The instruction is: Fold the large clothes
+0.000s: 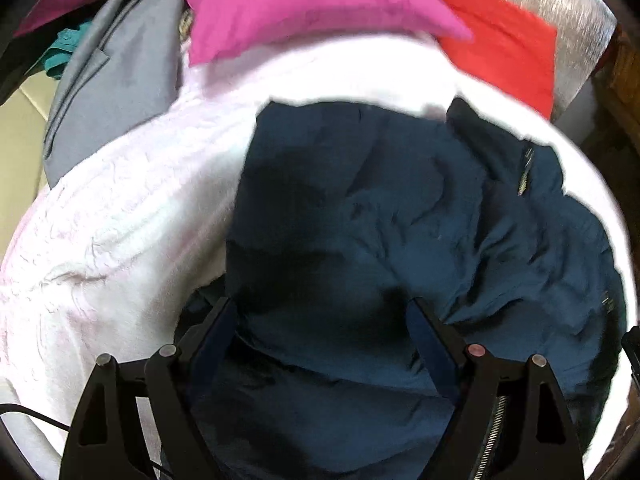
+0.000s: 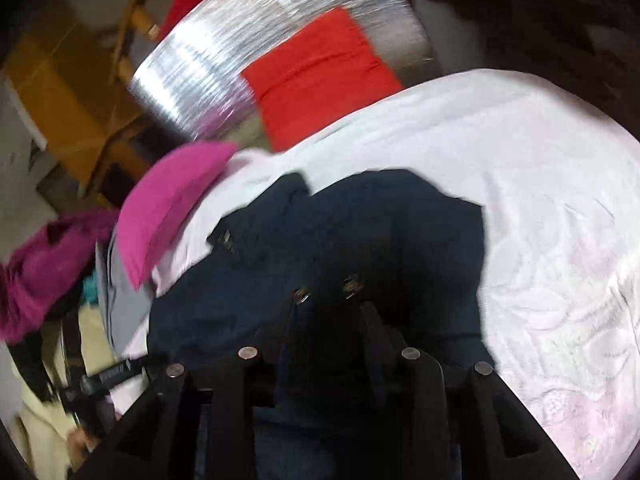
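Seemingly, the right gripper [image 2: 326, 308] is pinching the crumpled navy cotton garment [image 1: 400, 216] for folding, while the left gripper [image 1: 324, 308] is hovering wide above it.

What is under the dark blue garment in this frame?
The dark blue garment lies on a white textured blanket, which shows around its left, far and right edges. Whatever sits beneath the garment's middle is covered. The left gripper hovers open above it.

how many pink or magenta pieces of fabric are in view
2: a bright pink piece on the white cloth's far edge, and a darker magenta one beyond it, at the left. Others may be hidden.
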The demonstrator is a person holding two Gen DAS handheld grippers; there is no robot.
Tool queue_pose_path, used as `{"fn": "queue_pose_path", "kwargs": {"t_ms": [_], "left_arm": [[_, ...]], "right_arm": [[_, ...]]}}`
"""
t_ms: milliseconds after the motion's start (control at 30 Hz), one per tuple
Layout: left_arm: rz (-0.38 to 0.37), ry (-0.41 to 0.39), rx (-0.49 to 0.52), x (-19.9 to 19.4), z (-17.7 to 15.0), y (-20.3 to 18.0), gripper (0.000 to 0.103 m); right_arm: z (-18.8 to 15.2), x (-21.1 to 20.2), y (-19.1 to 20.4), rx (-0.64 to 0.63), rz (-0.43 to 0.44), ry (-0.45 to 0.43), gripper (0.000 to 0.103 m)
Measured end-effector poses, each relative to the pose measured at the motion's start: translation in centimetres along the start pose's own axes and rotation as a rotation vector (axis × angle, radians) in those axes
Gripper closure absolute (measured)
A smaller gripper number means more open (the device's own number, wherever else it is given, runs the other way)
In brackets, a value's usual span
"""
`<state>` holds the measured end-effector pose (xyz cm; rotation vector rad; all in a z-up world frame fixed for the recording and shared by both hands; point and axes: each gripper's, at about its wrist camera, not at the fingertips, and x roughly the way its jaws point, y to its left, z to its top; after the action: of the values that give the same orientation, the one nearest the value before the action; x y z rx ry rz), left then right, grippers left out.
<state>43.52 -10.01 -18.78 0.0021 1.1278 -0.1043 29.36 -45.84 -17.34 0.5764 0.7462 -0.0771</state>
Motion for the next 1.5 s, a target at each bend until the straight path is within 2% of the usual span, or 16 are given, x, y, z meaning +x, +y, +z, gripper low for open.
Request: {"fn": "queue_pose_path", "kwargs": {"t_ms": [67, 100, 200, 333, 400, 500, 600, 733, 833, 900, 1033, 1167, 1267, 1400, 1500], "left_arm": [[0.027, 0.011, 0.024, 0.8, -0.1, -0.4, 0.016], [0.035, 0.006, 0.032, 0.7, -0.1, -0.6, 0.016], [0.036, -0.032, 0.043, -0.6, 0.1, -0.9, 0.016], [0.041, -0.097, 0.063, -1.8, 0.1, -1.5, 0.016], [0.043, -0.127, 0.083, -2.4, 0.0, -1.9, 0.016], [0.048, -0.147, 0.117, -2.8, 0.3, -2.9, 0.016], [0.064, -0.146, 0.148, -2.6, 0.2, -3.7, 0.016], [0.087, -0.151, 0.174, -1.9, -0.2, -4.2, 0.016], [0.096, -0.158, 0.179, -2.0, -0.3, -4.4, 0.016], [0.098, -0.16, 0.184, -1.9, -0.3, -4.4, 0.016], [0.105, -0.153, 0.188, -1.4, -0.3, -4.4, 0.016], [0.112, -0.15, 0.191, -0.9, -0.1, -4.3, 0.016], [0.112, -0.147, 0.188, -0.8, 0.1, -4.0, 0.016], [0.121, -0.156, 0.157, -1.1, 0.5, -3.0, 0.016], [0.136, -0.183, 0.104, -1.7, 1.1, -1.6, 0.016]], "right_arm": [[-0.8, 2.8, 0.2, 0.001, -0.013, 0.13, 0.068], [-1.0, 3.8, 0.0, 0.007, -0.018, 0.166, 0.067], [-0.6, 4.1, 0.5, -0.002, -0.033, 0.154, 0.068], [-0.2, 2.5, 2.5, -0.042, 0.065, 0.076, 0.067], [-0.4, 2.7, 3.6, -0.069, 0.092, 0.065, 0.067], [-1.3, 4.6, 4.9, -0.088, 0.108, 0.121, 0.067], [-2.4, 7.4, 5.1, -0.101, 0.05, 0.189, 0.068], [-1.9, 6.7, 5.0, -0.072, 0.07, 0.188, 0.068], [-1.5, 5.3, 4.8, -0.063, 0.094, 0.133, 0.069], [-1.3, 5.1, 4.4, -0.056, 0.114, 0.127, 0.068], [-2.2, 7.3, 4.1, -0.061, 0.086, 0.214, 0.067], [-2.0, 7.1, 5.0, -0.07, 0.082, 0.214, 0.068], [-1.2, 5.6, 4.4, -0.041, 0.105, 0.172, 0.068], [0.8, 2.2, 2.0, 0.043, 0.108, 0.017, 0.067], [1.8, 0.8, -1.0, 0.152, 0.091, -0.053, 0.051]]}}
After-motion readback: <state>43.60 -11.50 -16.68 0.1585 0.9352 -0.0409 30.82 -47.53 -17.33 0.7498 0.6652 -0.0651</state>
